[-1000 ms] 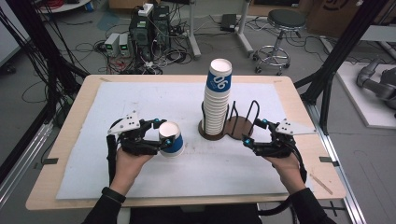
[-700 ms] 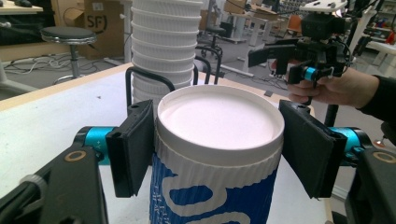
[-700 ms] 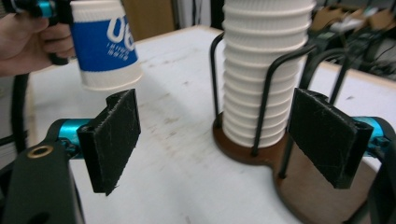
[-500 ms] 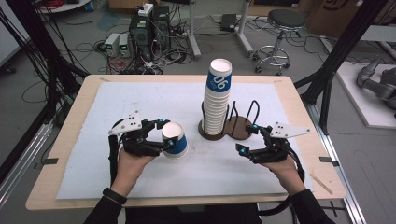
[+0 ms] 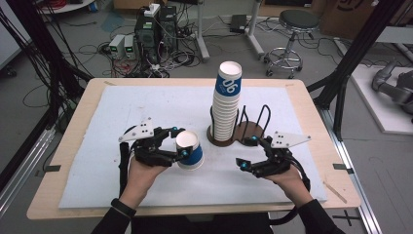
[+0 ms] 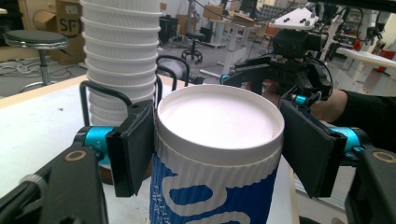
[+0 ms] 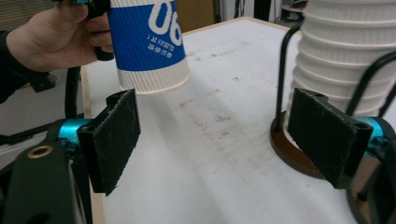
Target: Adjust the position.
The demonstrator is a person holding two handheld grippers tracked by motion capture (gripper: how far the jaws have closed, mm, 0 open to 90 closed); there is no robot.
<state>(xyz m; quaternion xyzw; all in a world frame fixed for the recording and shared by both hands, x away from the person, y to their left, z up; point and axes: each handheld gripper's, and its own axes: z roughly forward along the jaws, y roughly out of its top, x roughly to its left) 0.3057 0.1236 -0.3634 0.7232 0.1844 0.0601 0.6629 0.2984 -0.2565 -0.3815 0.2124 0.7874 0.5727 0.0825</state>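
Left of the cup stack (image 5: 227, 105), an inverted blue paper cup (image 5: 190, 151) is clamped by the left gripper (image 5: 178, 141); the right gripper (image 5: 247, 153) is held wide apart, empty.

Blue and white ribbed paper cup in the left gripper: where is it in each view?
High view: the blue and white ribbed paper cup sits left of centre, upside down, clamped by the left gripper.
Left gripper view: centre, base toward the camera, a pad on each side.
Right gripper view: upper left, beside the person's hand.
Shared landmark: the tall stack of white paper cups in its black wire holder.
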